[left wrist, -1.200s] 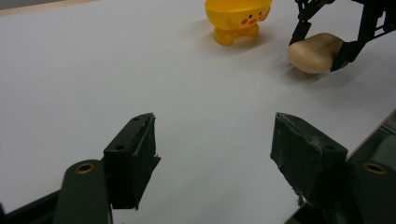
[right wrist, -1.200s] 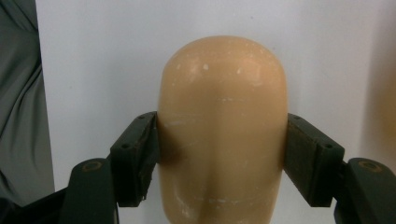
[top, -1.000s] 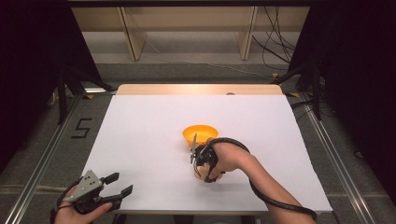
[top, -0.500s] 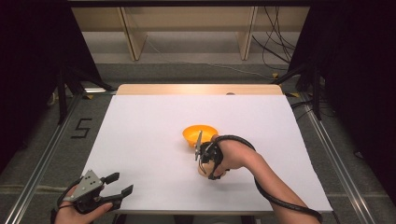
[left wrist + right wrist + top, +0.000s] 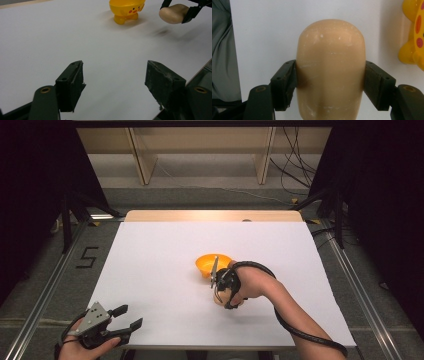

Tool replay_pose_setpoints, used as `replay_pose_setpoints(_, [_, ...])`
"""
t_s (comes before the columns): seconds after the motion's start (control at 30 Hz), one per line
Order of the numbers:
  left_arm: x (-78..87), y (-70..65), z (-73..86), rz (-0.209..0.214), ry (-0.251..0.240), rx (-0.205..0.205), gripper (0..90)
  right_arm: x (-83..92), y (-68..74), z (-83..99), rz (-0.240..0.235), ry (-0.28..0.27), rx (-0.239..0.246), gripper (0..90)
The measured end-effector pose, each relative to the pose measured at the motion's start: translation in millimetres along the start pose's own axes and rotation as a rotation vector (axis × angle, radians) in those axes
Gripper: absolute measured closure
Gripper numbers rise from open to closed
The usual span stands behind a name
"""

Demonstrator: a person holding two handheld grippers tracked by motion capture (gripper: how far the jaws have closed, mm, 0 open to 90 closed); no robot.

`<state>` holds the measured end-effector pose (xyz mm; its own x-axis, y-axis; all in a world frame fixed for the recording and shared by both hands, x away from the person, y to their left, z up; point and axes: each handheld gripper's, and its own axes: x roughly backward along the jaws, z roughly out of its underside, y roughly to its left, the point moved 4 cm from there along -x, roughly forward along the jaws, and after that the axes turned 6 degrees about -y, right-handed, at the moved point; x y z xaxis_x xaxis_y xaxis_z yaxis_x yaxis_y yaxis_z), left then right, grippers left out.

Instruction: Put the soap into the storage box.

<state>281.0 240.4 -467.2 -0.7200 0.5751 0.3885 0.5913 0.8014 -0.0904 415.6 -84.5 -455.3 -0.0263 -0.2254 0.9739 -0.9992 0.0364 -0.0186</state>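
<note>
Right tongs [image 5: 329,82] clamp a tan rounded block [image 5: 330,70] beside the yellow face-painted bowl [image 5: 127,10]; left tongs [image 5: 115,82] gape empty.

Both grippers black w/ thick rectangular pads, brass-coloured screws at jaw bases. Left gripper [image 5: 122,321] has grey triangular top plate; right gripper [image 5: 216,285] trails black cable.

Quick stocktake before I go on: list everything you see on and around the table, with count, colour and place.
Duck-faced plastic bowl: one, orange-yellow, centre of the table.
Smooth rounded block: one, beige, clamped in the right gripper beside the bowl, off the surface.
White table sheet: one, white, covers the tabletop.
Floor marking "5": one, black, left of the table.
Loose cables: several, black, floor behind the table at right.
Left gripper: one, black, near-left corner, jaws apart, holding nothing.
Right gripper: one, black, near the bowl.
</note>
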Motion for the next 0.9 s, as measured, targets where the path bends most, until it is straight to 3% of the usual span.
replay_pose_setpoints(0.03, [-0.1, 0.0, 0.1, 0.000, 0.001, 0.000, 30.6, -0.2, -2.7, 0.4, 0.003, -0.006, 0.023, 33.9])
replay_pose_setpoints(0.07, [-0.7, -0.3, 0.3, 0.009, -0.004, 0.008, 30.6, 1.1, -1.0, 0.0, 0.000, -0.002, -0.001, 33.8])
replay_pose_setpoints(0.13, [-0.9, -0.6, 0.6, 0.002, -0.005, 0.020, 30.6, 1.5, -1.4, 0.2, -0.001, 0.001, 0.001, 33.8])
replay_pose_setpoints(0.17, [-0.7, -0.1, 0.1, 0.007, -0.005, 0.003, 30.6, 1.2, -3.0, 0.4, 0.003, -0.008, 0.016, 33.8])
replay_pose_setpoints(0.2, [-0.6, -0.3, 0.2, 0.008, -0.004, 0.007, 30.6, 2.6, -1.3, -0.1, 0.004, -0.004, -0.007, 33.8])
replay_pose_setpoints(0.3, [-0.1, 0.0, 0.1, 0.000, 0.001, -0.001, 30.6, 4.7, -2.5, 0.0, 0.007, -0.004, -0.001, 33.8])
replay_pose_setpoints(0.33, [0.0, 0.0, 0.0, 0.000, 0.001, -0.001, 30.6, 4.5, -2.8, -1.9, 0.005, -0.029, 0.009, 33.8])
replay_pose_setpoints(0.37, [0.0, -0.1, -0.1, 0.000, 0.001, -0.001, 30.6, 6.8, -2.0, -1.0, 0.013, -0.012, -0.018, 33.8])
replay_pose_setpoints(0.43, [0.0, 0.0, 0.0, 0.000, 0.001, -0.001, 30.6, 7.6, -3.9, -2.2, 0.007, -0.028, 0.008, 33.8])
replay_pose_setpoints(0.47, [0.0, 0.0, 0.0, 0.000, 0.001, -0.001, 30.6, 9.4, -2.1, -1.4, 0.015, -0.014, -0.027, 33.8])
replay_pose_setpoints(0.57, [-0.4, -0.1, 0.1, 0.005, -0.002, 0.002, 30.6, 10.8, -6.6, -0.4, 0.029, -0.011, 0.017, 33.8])
replay_pose_setpoints(0.6, [-0.5, -0.1, 0.1, 0.005, -0.003, 0.002, 30.6, 12.8, -5.0, -0.4, 0.020, 0.008, -0.007, 33.8])
replay_pose_setpoints(0.67, [0.0, 0.0, 0.0, 0.000, 0.001, -0.001, 30.6, 13.1, -7.8, -1.4, 0.026, -0.014, 0.018, 33.8])
replay_pose_setpoints(0.83, [-0.6, -0.5, 0.5, -0.002, -0.003, 0.018, 30.7, 16.3, -10.0, -1.2, 0.036, -0.007, -0.003, 33.8])
replay_pose_setpoints(0.9, [-0.1, 0.0, 0.0, 0.000, 0.000, 0.000, 30.6, 15.3, -12.6, -0.8, 0.042, -0.013, 0.014, 33.8])
